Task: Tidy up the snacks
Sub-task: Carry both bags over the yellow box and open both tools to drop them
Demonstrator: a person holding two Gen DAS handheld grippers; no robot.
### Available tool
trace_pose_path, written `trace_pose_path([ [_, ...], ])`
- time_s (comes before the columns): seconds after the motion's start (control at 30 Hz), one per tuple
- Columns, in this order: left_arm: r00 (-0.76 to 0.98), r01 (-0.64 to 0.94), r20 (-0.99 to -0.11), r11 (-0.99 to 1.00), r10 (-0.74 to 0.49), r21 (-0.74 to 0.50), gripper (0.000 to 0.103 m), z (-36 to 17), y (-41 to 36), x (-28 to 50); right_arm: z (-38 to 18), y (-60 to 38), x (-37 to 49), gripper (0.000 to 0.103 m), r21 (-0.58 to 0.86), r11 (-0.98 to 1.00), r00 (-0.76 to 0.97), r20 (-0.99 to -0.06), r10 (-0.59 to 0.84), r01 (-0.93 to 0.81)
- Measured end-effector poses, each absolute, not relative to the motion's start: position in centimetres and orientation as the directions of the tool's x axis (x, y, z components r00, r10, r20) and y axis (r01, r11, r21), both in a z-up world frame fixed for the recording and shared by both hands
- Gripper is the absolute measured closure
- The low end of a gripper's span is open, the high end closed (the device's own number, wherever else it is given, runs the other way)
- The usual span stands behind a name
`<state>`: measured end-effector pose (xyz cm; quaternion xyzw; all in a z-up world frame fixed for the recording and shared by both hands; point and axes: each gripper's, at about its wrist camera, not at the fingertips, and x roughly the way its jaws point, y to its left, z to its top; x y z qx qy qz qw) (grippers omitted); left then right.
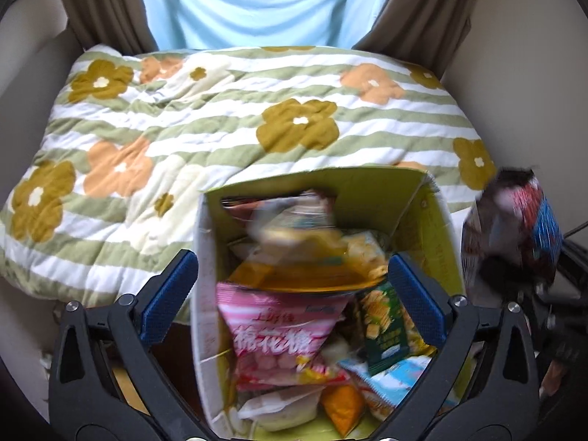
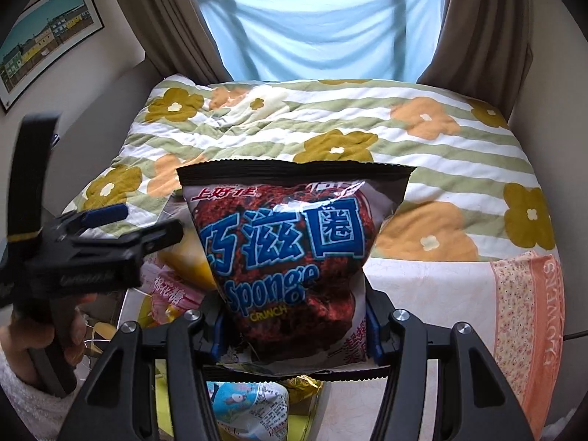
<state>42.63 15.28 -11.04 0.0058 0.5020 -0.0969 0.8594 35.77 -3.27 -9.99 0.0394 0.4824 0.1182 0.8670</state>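
Many snack packets fill the open box (image 1: pixel 437 220), a pink bag (image 1: pixel 279 334) nearest; the left gripper (image 1: pixel 290 294) hovers over it, fingers apart. Rightward, the right gripper (image 2: pixel 294 325) clamps a chocolate snack bag (image 2: pixel 294 253) above the quilted bed (image 2: pixel 422 154).

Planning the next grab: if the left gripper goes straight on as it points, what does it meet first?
Probably the snack pile in the box: the open left gripper aims at the orange bag above the pink bag. Depth is unclear.
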Motion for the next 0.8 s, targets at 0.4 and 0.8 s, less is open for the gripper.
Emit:
trace_pose_path([
  [0.4, 0.481, 0.016, -0.868, 0.991, -0.125, -0.133, 0.000, -11.9, 21.1, 38.9, -10.6, -1.2, 37.6, 0.050, 0.224, 0.955, 0.472, -0.832, 0.292, -0.195],
  [0.8, 0.492, 0.040, -0.860, 0.990, -0.135, -0.132, 0.000, -11.8, 20.5, 34.7, -9.4, -1.6, 34.0, 0.000, 0.177, 0.977, 0.566, -0.796, 0.214, -0.119],
])
